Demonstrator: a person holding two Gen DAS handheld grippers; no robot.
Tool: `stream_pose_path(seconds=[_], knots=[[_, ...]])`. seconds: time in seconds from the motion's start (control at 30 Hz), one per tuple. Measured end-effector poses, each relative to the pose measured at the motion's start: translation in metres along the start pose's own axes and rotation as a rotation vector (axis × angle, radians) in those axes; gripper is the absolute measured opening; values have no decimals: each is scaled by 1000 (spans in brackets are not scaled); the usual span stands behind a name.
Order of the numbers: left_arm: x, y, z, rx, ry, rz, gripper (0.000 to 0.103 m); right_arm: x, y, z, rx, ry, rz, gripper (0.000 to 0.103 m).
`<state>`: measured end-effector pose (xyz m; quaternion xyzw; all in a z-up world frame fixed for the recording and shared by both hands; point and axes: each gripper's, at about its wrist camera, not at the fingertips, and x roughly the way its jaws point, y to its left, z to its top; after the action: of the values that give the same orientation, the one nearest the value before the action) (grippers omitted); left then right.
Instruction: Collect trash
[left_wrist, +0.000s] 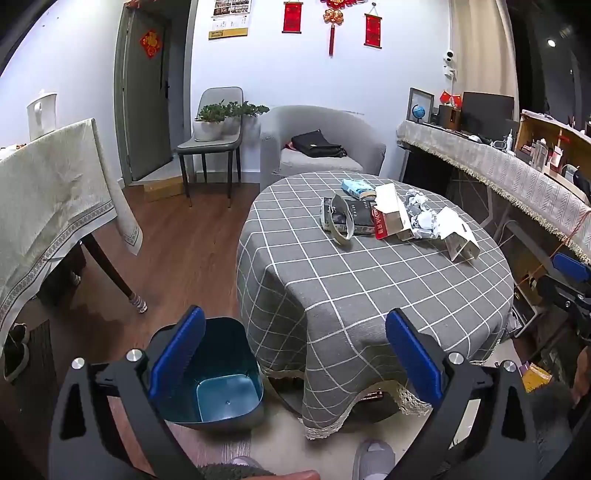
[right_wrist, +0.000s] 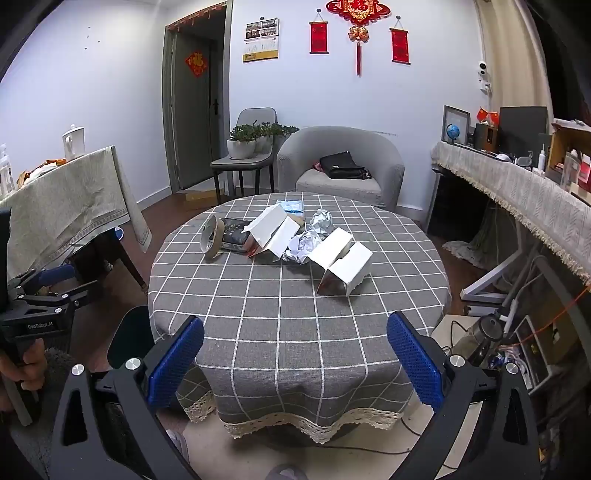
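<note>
Clearly, we held both the left gripper (left_wrist: 295, 363) and the right gripper (right_wrist: 295, 363) with fingers wide and empty, well short of the crumpled paper (right_wrist: 308, 243) and opened boxes (right_wrist: 341, 264) on the counter (right_wrist: 280, 314); clumsy reaching could knock scraps beyond the bin (left_wrist: 218, 376).

White walls with red hanging ornaments (right_wrist: 357, 22) back a grey tub armchair (right_wrist: 341, 166), wood-plank floor (left_wrist: 177, 236) and grey-green door (right_wrist: 194, 122) at far left.

Two white cartons (right_wrist: 345, 264) (right_wrist: 275, 230); two crumpled paper wads (right_wrist: 322, 220) (right_wrist: 304, 246); one tape roll (right_wrist: 212, 236); one bin (left_wrist: 218, 373).
</note>
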<state>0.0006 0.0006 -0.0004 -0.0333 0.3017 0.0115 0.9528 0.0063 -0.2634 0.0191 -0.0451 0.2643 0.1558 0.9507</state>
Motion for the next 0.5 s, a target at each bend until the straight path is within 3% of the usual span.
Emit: stream_pose_path(seconds=[0.5], knots=[[-4, -1, 2, -2, -2, -2, 100, -1, -1, 1, -4, 2, -2, 100]])
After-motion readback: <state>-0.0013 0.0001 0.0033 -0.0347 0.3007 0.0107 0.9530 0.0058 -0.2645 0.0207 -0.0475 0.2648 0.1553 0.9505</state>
